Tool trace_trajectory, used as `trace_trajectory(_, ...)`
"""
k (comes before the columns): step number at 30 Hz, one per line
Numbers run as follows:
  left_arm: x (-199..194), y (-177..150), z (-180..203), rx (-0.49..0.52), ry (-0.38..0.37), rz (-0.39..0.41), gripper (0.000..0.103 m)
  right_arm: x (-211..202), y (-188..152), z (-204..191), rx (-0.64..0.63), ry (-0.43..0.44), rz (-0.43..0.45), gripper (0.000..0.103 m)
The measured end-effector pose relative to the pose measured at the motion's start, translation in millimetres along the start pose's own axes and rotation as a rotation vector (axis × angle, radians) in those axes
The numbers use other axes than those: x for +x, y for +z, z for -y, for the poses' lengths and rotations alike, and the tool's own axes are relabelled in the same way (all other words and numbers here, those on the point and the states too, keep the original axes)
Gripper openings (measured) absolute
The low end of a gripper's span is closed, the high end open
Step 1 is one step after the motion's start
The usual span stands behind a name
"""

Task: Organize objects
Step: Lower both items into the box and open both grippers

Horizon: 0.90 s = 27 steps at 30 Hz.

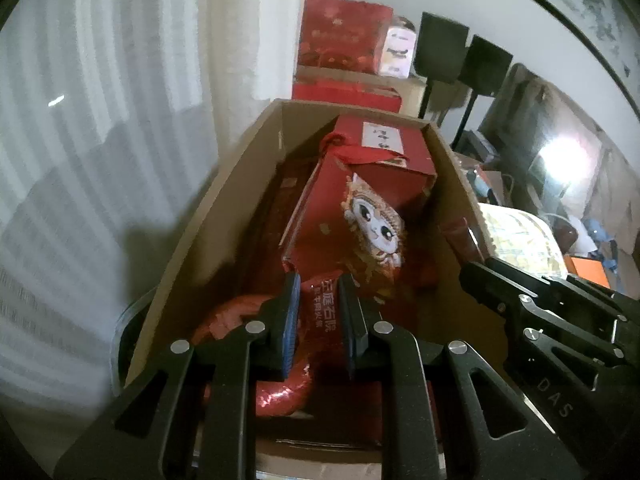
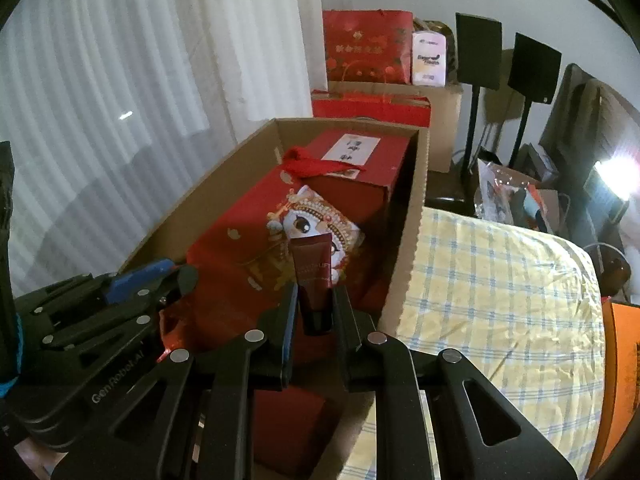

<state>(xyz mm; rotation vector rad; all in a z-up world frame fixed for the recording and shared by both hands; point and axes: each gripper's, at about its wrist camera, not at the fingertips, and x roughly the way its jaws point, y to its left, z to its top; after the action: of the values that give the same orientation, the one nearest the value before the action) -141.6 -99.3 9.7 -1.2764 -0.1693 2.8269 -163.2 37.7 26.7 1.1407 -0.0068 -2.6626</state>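
Cardboard, brown, one open carton: the receiving container, standing just beside white curtains on its left and a checked yellow cloth on its right.

Item 1, left. Our left gripper, jaws clamped on a red foil packet printed with white characters, held over the carton's near end. We judge it is pinched by one edge so that it can be lowered into the little room left there.

Item 2, centre. Red gift bag with a cartoon face, lying tilted inside the carton, its upper end propped on a red box with a white label at the far end. These two fill most of the interior (hence the crowding).

Item 3, right. Our right gripper, jaws clamped on a dark red tube, cap end nearest the camera, the tube pointing away over the carton's near right part. Held by its lower half, we judge, so the free end goes in first.

Beyond, far: more red bags stacked on cartons, two black speakers on stands.
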Motion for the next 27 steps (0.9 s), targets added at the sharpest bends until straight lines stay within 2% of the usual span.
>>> trace_trajectory(7, 7, -1, -8, -0.02, 0.002, -0.01, 0.019, 7, -1, -2, 0.0, 0.013, -0.008, 0.017)
trace_trajectory(12, 8, 0, -13, -0.039, 0.0, -0.007, 0.038, 8, -1, -1, 0.004, 0.006, -0.007, 0.019)
trace_trajectory(16, 9, -1, -14, -0.041, -0.003, -0.008, 0.044, 3, -1, 3, 0.011, 0.005, 0.004, 0.023)
trace_trajectory(21, 6, -2, -11, -0.028, 0.001, 0.006, 0.061, -8, 0, 10, 0.013, -0.019, 0.028, 0.032)
trace_trajectory(24, 3, -3, -7, -0.023, 0.001, 0.019, 0.073, -16, -1, 16, 0.02, -0.041, 0.046, 0.043)
trace_trajectory(26, 0, -3, -5, -0.025, 0.001, 0.028, 0.074, -21, -2, 21, 0.026, -0.05, 0.055, 0.062)
trace_trajectory(27, -1, -2, -4, -0.026, 0.001, 0.028, 0.075, -24, -3, 24, 0.032, -0.053, 0.06, 0.067)
